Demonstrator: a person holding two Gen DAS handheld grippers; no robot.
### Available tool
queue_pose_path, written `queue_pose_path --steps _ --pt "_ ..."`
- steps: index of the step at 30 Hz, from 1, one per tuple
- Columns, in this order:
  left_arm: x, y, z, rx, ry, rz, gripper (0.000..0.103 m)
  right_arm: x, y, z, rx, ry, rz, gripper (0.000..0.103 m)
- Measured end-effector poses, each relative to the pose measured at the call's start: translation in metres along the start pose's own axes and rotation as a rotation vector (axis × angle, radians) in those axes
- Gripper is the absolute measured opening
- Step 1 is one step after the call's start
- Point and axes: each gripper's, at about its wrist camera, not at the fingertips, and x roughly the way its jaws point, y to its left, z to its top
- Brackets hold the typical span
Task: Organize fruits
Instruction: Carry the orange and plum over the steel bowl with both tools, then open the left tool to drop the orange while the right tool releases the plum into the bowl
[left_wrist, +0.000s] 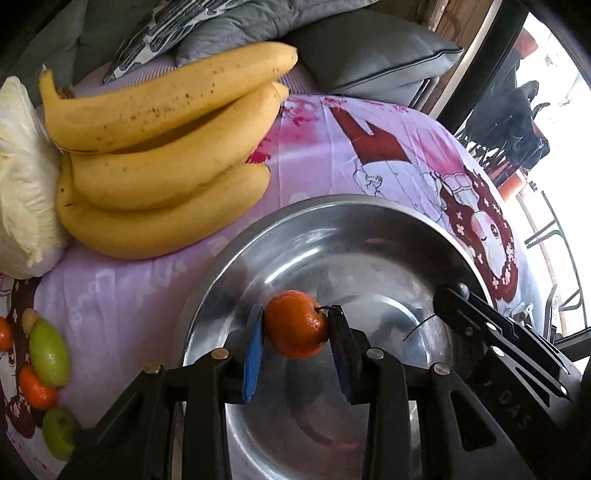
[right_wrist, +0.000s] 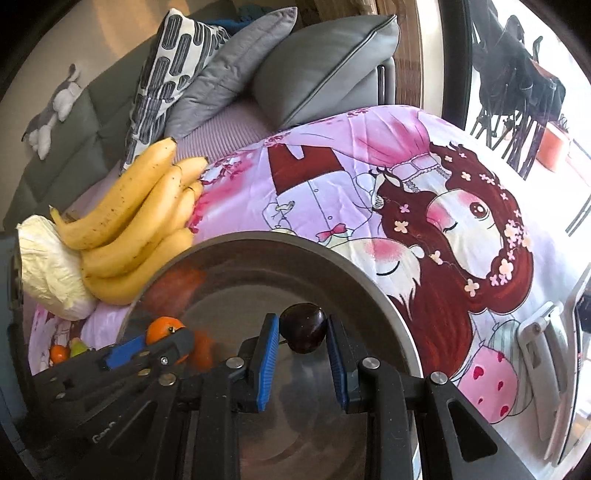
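A steel bowl (left_wrist: 221, 273) sits on a pink cartoon bedsheet. My left gripper (left_wrist: 297, 326) is shut on a small orange tangerine (left_wrist: 293, 325) and holds it over the bowl's inside. In the right wrist view the bowl (right_wrist: 369, 273) fills the foreground. My right gripper (right_wrist: 303, 328) is shut on a dark plum (right_wrist: 304, 326) above the bowl. The left gripper with the tangerine (right_wrist: 164, 328) shows at the lower left there. The right gripper's body (left_wrist: 498, 332) shows at the right of the left wrist view.
A bunch of bananas (left_wrist: 159, 147) and a pale cabbage (left_wrist: 26, 177) lie left of the bowl. Several green and orange fruits (left_wrist: 48, 350) lie at the far left. Grey pillows (right_wrist: 314, 62) and a sofa stand behind. A window is at the right.
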Motion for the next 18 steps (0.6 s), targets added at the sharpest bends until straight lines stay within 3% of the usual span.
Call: queue_pose_path --steps 9,13,18 --pt "0.0020 -0.0028 0.0011 0.004 -0.003 0.005 0.036 0.0012 -0.0105 0.0019 0.019 0.010 -0.034 0.029" --pt "-0.0010 -0.0023 0.0020 -0.020 0.002 -0.019 0.046 -0.0013 -0.0089 0.0028 0.019 0.004 -0.034 0.029" --pt "-0.0053 -0.0040 0.0013 -0.018 -0.005 -0.008 0.048 -0.0041 -0.0060 0.0032 0.008 0.000 -0.035 0.029"
